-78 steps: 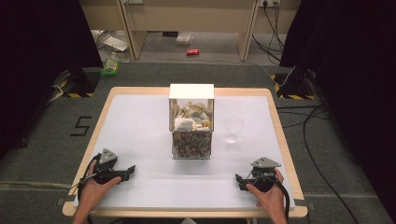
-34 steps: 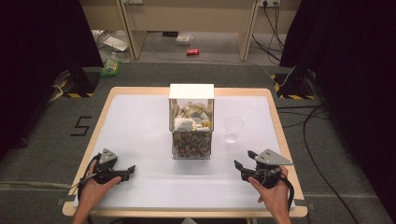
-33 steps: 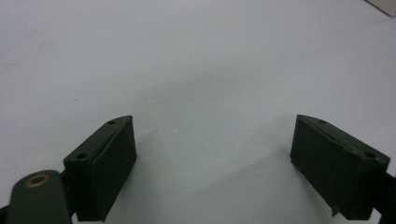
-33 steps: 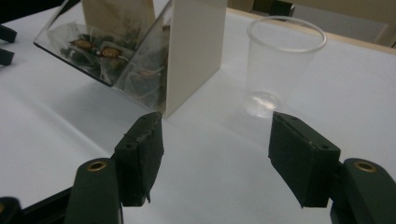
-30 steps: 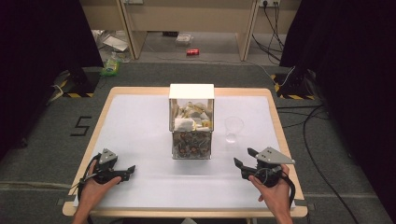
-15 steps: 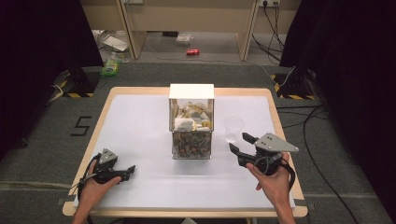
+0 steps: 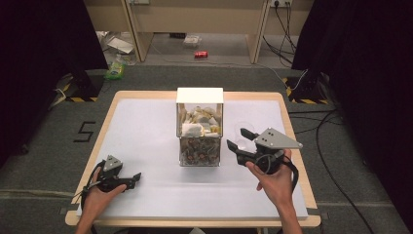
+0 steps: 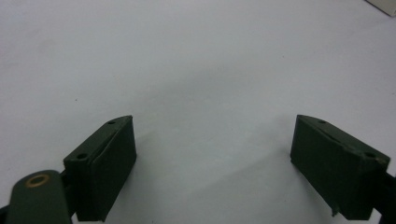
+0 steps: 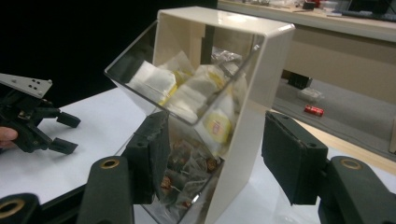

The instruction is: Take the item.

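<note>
A clear-fronted dispenser box [image 7: 199, 127] with a cream top stands mid-table, with pale sachets above and brown packets below. My right gripper [image 7: 240, 139] hovers just right of it, raised off the table and aimed at its side. In the right gripper view the box [image 9: 219, 98] looms tilted just beyond my right gripper [image 9: 215, 161]. Its jaws have closed a little in the last second and stand open, with nothing pressed between the pads. A clear cup [image 7: 242, 129] sits partly behind that gripper. My left gripper [image 7: 132, 179] rests open at the front left, over bare white table [image 8: 201, 70].
The white table top [image 7: 146, 126] has wooden edges, and floor with cables lies beyond. A red can [image 7: 200, 54] and litter lie on the floor far behind. The left hand's gripper [image 9: 39, 123] appears far off in the right gripper view.
The right gripper has lifted off the table's front right and moved forward and left toward the box and cup. The left gripper has stayed put.
</note>
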Tool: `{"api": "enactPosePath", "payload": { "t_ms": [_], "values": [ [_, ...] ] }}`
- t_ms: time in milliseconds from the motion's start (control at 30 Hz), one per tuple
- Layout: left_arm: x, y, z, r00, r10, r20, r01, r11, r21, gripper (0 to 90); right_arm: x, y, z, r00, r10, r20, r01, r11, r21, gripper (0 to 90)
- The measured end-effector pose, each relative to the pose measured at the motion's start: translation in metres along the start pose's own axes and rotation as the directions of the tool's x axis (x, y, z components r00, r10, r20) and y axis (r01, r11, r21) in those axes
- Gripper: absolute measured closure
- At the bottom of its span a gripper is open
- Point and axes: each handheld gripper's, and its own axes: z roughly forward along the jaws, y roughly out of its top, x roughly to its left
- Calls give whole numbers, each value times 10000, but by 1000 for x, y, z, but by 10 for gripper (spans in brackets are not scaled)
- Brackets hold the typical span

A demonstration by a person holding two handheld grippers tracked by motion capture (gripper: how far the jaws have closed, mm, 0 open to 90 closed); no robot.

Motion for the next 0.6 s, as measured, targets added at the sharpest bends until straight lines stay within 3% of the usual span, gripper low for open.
{"api": "enactPosePath", "payload": {
  "t_ms": [300,600],
  "values": [
    [0,0,0,10000,2,-1,-2,10000,0,133,9,17,16,9990,-147,-422,141,9998,-140,423],
    [0,0,0,10000,-4,-2,4,10000,-1,134,18,32,38,9968,-385,-705,395,9991,128,429]
  ]
}}
